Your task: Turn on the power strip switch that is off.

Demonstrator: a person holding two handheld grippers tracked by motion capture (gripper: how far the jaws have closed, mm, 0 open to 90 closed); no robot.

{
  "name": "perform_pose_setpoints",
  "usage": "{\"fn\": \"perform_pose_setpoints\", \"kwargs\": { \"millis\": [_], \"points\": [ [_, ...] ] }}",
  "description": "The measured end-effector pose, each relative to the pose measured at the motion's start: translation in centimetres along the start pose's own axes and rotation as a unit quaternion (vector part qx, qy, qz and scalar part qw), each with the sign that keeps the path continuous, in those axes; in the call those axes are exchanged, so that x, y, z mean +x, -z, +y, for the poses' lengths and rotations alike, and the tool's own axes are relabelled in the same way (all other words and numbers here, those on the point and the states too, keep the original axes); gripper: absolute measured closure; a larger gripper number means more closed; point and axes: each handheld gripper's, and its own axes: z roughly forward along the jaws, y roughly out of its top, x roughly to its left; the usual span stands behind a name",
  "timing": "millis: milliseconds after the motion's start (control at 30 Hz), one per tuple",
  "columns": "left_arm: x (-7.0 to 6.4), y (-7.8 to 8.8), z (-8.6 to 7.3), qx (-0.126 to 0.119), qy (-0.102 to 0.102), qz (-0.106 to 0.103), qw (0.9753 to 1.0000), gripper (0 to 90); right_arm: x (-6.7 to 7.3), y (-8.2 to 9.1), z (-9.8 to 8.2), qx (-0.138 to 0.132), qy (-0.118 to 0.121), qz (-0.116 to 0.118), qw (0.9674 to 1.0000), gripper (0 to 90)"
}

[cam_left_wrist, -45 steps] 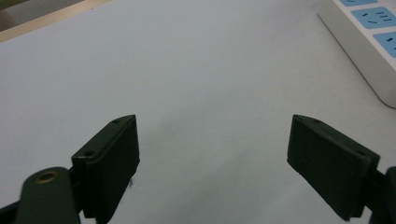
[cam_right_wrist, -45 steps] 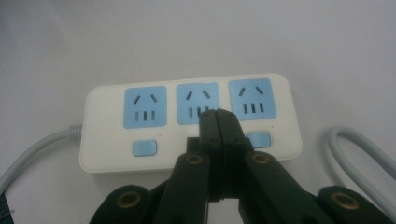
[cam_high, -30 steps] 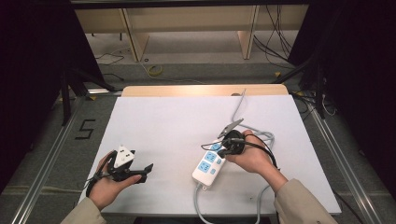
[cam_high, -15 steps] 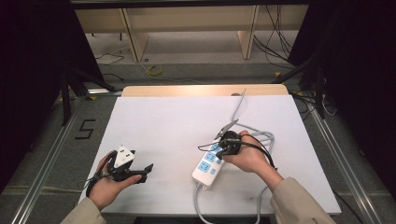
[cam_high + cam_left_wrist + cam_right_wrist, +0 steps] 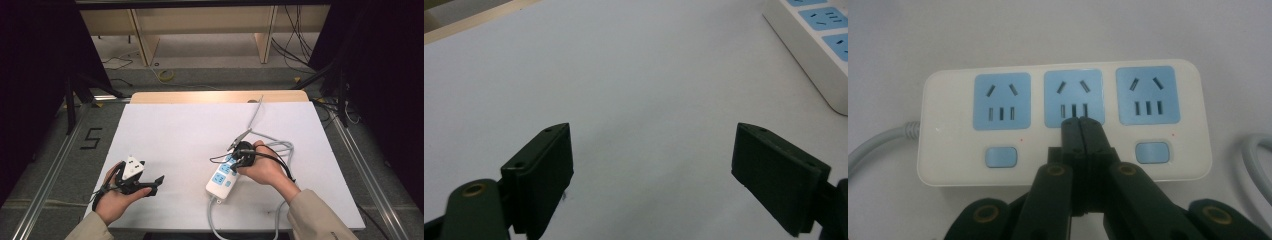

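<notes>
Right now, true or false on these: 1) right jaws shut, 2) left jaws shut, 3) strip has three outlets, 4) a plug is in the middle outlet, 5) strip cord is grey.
1) True: the right gripper has its jaws pressed together over the power strip.
2) False: the left gripper stands wide open, nothing between its jaws.
3) True: three blue outlets in a row.
4) False: the middle outlet is empty; the shut jaws sit in front of it.
5) True: the cord is grey.

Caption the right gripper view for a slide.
Shut right gripper poised over the middle outlet of a white three-outlet power strip.
</notes>
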Motion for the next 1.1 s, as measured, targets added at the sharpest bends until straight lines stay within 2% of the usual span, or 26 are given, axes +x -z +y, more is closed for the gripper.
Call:
{"fn": "perform_pose_setpoints", "kwargs": {
  "millis": [1100],
  "points": [
    [-0.06, -0.03, 0.00, 0.000, 0.000, -0.001, 1.0000, 16.5, 0.16, -0.65, 0.16, 0.015, 0.004, -0.010, 0.9998, 90.0]
  ]
}}
